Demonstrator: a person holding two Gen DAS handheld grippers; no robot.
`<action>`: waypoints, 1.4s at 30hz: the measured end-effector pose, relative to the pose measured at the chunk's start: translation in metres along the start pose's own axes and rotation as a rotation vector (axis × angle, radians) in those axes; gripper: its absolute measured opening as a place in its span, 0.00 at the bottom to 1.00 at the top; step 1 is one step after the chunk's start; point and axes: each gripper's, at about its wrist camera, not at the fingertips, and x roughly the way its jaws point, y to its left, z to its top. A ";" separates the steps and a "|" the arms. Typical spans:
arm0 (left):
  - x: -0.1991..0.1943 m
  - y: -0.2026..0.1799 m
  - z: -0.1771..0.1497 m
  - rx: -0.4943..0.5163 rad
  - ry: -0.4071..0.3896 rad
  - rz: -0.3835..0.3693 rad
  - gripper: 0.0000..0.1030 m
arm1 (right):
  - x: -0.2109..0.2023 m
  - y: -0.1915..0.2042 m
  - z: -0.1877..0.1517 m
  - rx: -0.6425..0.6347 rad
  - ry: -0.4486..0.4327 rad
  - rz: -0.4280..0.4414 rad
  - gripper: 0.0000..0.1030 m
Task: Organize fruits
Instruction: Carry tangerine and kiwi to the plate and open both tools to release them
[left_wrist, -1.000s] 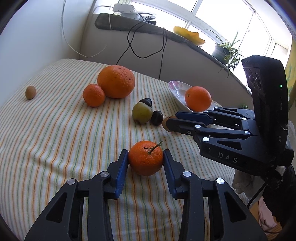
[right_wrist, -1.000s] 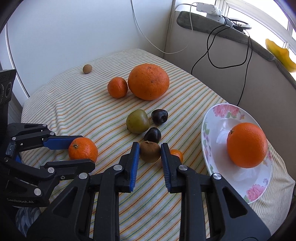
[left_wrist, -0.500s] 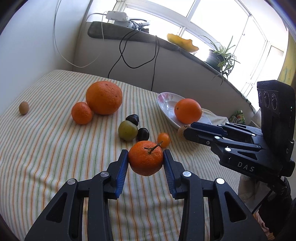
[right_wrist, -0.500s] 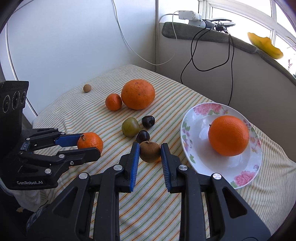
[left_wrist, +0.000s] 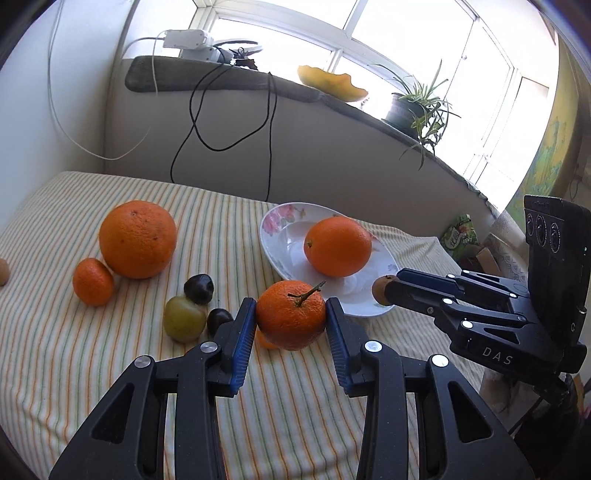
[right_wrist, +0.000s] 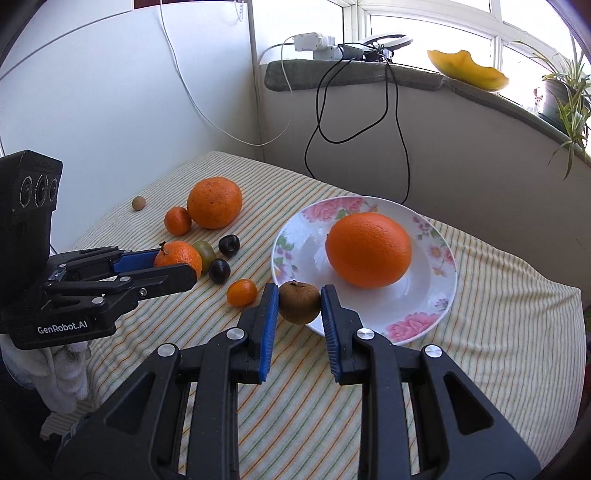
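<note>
We hold two fruits aloft over the striped tablecloth (right_wrist: 498, 295). Our left gripper (left_wrist: 291, 325) pinches a stemmed tangerine (left_wrist: 291, 314), dimpled and bright orange; our right gripper (right_wrist: 299, 306) pinches a brown, rough-skinned kiwi (right_wrist: 299, 302) at the near rim of the floral plate (right_wrist: 436, 258). By our reading, the sorting is barely begun: only one orange (right_wrist: 369, 249) sits on the plate, at one o'clock from the kiwi. Left on the cloth, from nine to eleven o'clock, lie a kumquat (right_wrist: 242, 292), two dark plums (right_wrist: 219, 270), a green fruit (right_wrist: 206, 251), a small tangerine (right_wrist: 178, 220), a large orange (right_wrist: 215, 202) and, farthest, a small brown fruit (right_wrist: 139, 203).
</note>
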 end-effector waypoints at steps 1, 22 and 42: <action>0.004 -0.003 0.002 0.008 0.003 0.000 0.35 | -0.001 -0.005 -0.001 0.008 0.000 -0.007 0.24; 0.060 -0.028 0.021 0.063 0.064 0.025 0.35 | 0.013 -0.067 -0.004 0.090 0.019 -0.094 0.24; 0.067 -0.034 0.022 0.082 0.077 0.030 0.36 | 0.023 -0.068 -0.007 0.087 0.042 -0.086 0.24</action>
